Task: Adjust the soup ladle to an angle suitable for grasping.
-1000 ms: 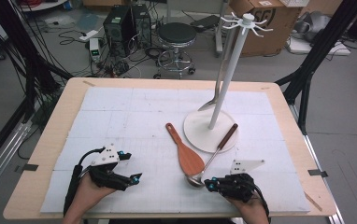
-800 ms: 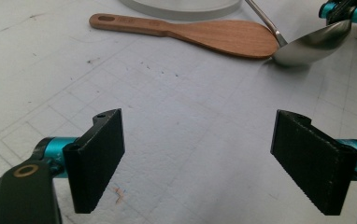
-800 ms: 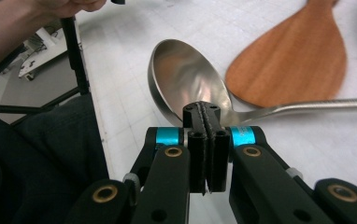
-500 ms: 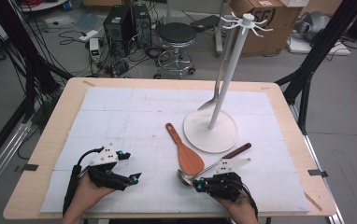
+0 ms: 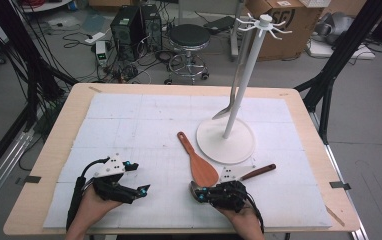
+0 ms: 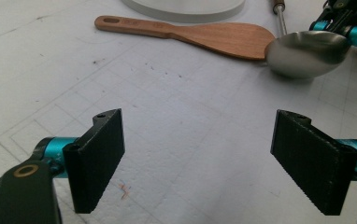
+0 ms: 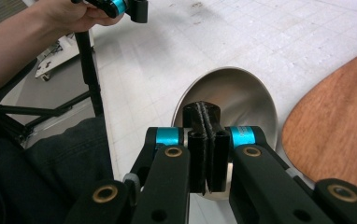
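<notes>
The left black two-jaw handheld gripper [image 5: 138, 177] is being seen with flat black fingers [image 6: 97, 158] whose rectangular pads are finely ribbed, each mounted on a turquoise metal collar. A grey three-cornered plate is being carried on top, and a black cable is being trailed back from it. The right black two-jaw handheld gripper [image 7: 207, 151] is being shown with the same turquoise collars, brass-coloured pivot screws in black link arms, and ribbed fingers. Dark trousers are being worn.
</notes>
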{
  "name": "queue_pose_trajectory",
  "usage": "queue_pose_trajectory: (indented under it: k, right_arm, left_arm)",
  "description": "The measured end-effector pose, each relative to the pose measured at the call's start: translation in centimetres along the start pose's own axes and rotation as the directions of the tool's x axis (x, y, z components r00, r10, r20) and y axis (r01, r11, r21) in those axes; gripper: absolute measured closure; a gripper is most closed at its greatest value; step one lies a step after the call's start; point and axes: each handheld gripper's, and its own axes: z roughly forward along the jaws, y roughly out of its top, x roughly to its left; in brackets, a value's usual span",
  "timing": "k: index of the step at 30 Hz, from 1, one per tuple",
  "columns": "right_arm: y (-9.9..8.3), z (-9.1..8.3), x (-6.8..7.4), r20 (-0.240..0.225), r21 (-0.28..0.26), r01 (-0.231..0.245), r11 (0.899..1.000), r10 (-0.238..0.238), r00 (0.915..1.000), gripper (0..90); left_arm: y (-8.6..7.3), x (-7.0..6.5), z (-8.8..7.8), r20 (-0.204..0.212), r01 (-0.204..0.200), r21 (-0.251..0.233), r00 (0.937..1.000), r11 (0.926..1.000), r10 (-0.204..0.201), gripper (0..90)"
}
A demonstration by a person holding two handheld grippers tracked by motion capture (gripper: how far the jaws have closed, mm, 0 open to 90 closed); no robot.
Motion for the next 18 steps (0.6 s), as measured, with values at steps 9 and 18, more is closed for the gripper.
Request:
queue_pose_trajectory:
  k: [9, 18]
  right_arm:
    - [0.31, 0.53, -0.15, -0.016, -0.006, -0.009, 1.0, 0.009, 0.9998, 89.5]
    - [0.64, 0.73, -0.52, -0.025, -0.011, -0.025, 1.0, 0.025, 0.9994, 89.5]
  left_arm:
    - [-0.01, 0.0, 0.01, 0.001, 0.0, -0.001, 1.0, 1.0, 0.0, 18.1]
    - [0.02, 0.01, -0.01, 0.001, -0.001, 0.001, 1.0, 1.0, 0.001, 18.1]
